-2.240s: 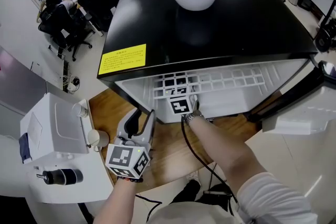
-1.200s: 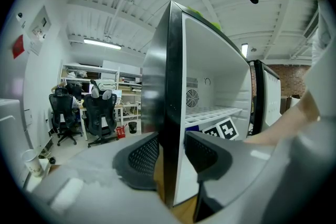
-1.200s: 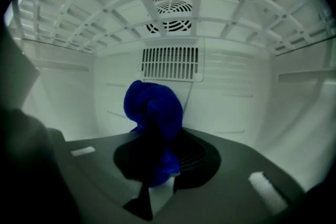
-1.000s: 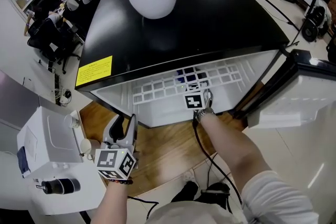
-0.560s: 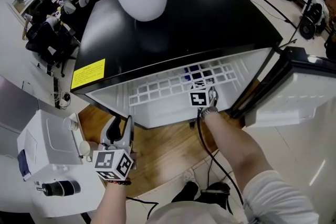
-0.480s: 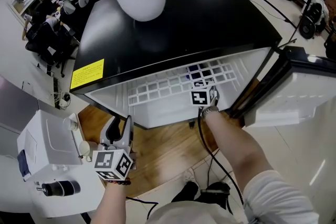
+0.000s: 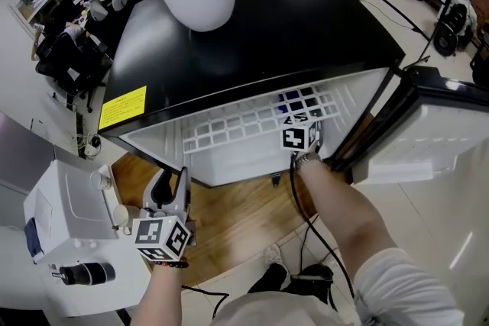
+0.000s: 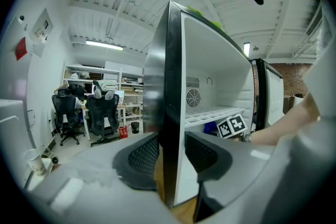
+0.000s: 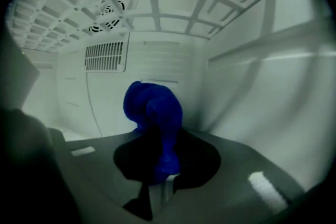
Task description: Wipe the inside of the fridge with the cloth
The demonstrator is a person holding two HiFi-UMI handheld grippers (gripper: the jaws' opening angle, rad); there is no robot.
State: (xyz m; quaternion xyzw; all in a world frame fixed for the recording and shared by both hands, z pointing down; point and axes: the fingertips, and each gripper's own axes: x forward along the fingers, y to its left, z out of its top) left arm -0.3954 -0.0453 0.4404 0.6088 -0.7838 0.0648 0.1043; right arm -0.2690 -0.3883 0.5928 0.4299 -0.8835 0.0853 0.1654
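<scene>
A black mini fridge [image 7: 252,34] stands with its door swung open and its white inside [image 8: 210,76] showing. My right gripper [image 7: 299,130] reaches in under the white wire shelf [image 7: 244,122], near the right wall. It is shut on a bunched blue cloth [image 9: 155,107], which sticks out past the fingertips toward the back right corner. Through the shelf the cloth [image 7: 294,97] shows as a blue patch. My left gripper [image 7: 168,183] hangs low outside the fridge's front left corner, open and empty. In the left gripper view the fridge's front edge lines up between the jaws of that gripper [image 8: 170,157].
A white pot with a green plant [image 7: 195,0] sits on the fridge top, and a yellow label [image 7: 122,107] is near its left edge. The open door [image 7: 428,126] juts out at the right. A white machine [image 7: 65,217] stands at the left, on the wooden floor [image 7: 237,210].
My right gripper has slid to the right inside the fridge with the cloth in it and rolled a little. The left gripper has stayed where it was.
</scene>
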